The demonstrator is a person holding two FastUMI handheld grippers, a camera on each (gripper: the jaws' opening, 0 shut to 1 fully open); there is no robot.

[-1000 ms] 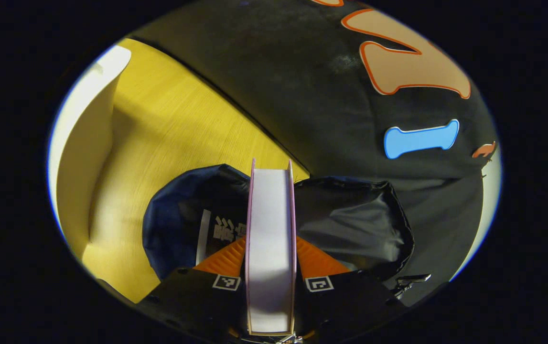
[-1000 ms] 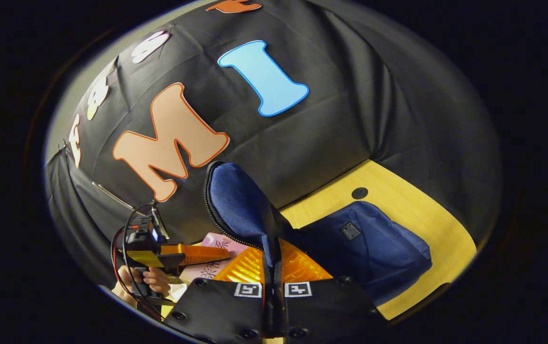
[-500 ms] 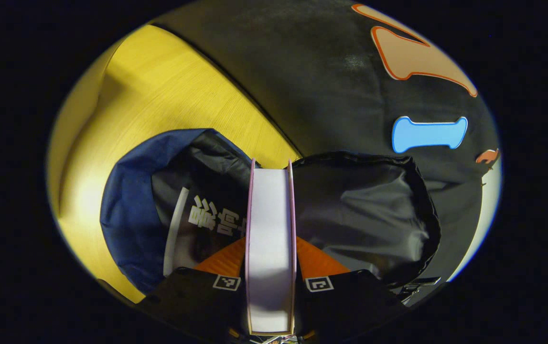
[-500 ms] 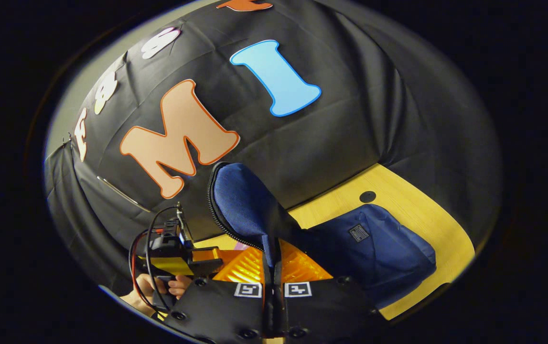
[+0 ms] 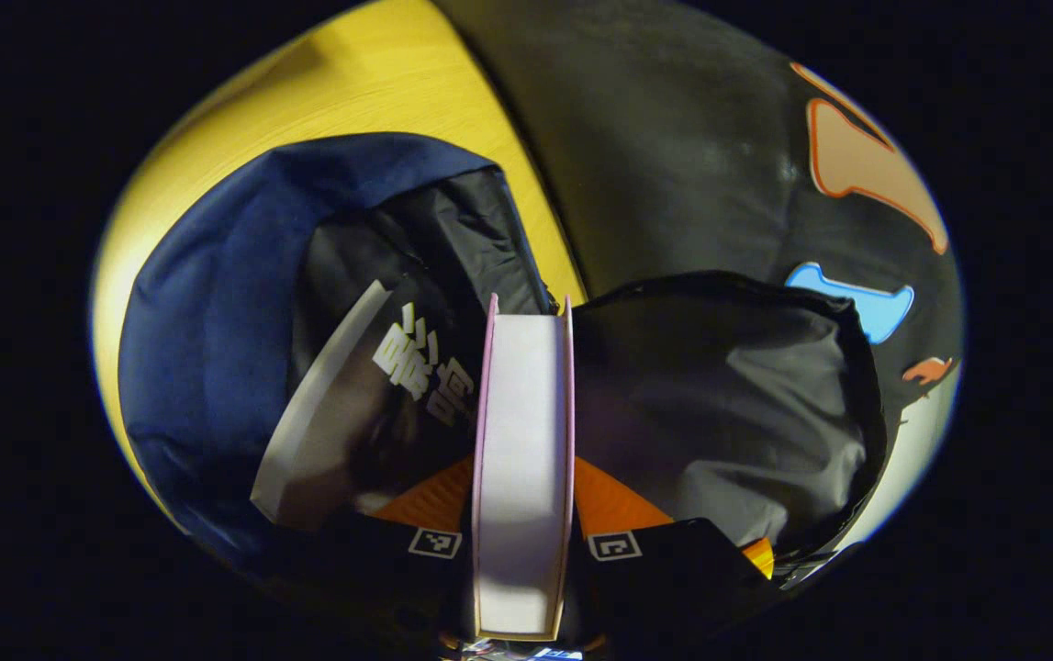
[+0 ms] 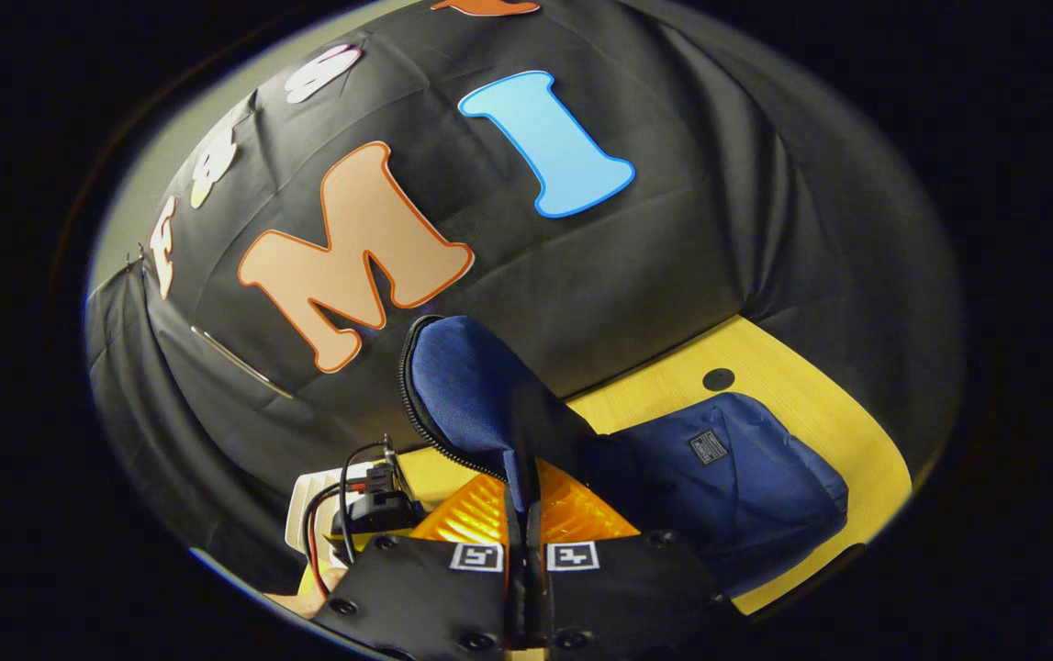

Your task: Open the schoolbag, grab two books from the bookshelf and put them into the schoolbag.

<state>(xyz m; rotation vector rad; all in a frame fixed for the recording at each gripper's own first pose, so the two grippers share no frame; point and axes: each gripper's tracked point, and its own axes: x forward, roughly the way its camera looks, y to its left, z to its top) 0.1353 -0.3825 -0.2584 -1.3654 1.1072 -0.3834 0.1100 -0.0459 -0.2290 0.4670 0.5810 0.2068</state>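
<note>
The blue schoolbag (image 5: 205, 303) lies open on the yellow table, its black lining showing. Inside it rests a dark-covered book (image 5: 370, 395) with white characters. My left gripper (image 5: 522, 477) is shut on a pink-covered book (image 5: 522, 431), page edges facing me, its far end at the bag's mouth between the dark book and the raised flap's lining (image 5: 728, 404). In the right gripper view, my right gripper (image 6: 526, 487) is shut on the bag's flap (image 6: 471, 404) and holds it upright. The bag's body (image 6: 737, 468) lies to the right. The left gripper's body (image 6: 370, 505) sits low beside the flap.
The yellow wooden table (image 6: 673, 395) runs up to the black cloth wall just behind the bag. A round black hole (image 6: 718, 378) sits in the tabletop beyond the bag. A white object (image 6: 306, 500) shows at the lower left behind the left gripper.
My left gripper has carried the pink book forward and down to the bag's mouth, so the bag looms larger. The right gripper keeps the flap lifted, almost still.
</note>
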